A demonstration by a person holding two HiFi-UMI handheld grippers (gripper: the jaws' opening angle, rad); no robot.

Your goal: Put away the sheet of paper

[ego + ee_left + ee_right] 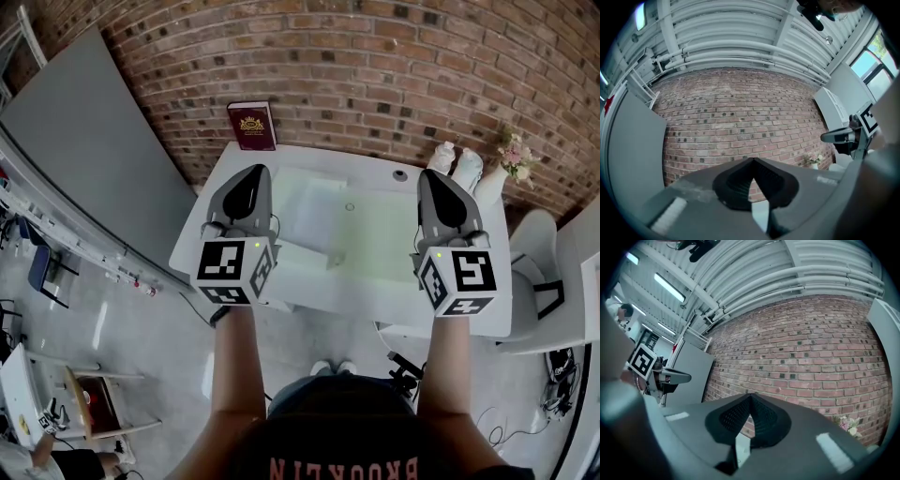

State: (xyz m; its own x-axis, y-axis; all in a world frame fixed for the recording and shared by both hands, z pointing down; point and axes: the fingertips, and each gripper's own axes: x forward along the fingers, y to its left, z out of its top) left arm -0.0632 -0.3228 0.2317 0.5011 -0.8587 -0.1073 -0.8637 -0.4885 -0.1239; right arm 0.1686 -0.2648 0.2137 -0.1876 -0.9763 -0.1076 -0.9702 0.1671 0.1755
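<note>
Over the tabletop's (375, 305) near edge, we hold the left gripper (252, 174) and right gripper (433, 178) clenched on nothing. The paper (361, 234) lies flat mid-tabletop. Nothing looks done yet, so we judge that grasping and stowing remain.

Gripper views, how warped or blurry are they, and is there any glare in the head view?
Left gripper view: fisheye bows the brick wall, corners black, the left gripper up close looks soft. Right gripper view: same bowing, ceiling lights blown bright. Head view: sharp, the table washed out pale.
</note>
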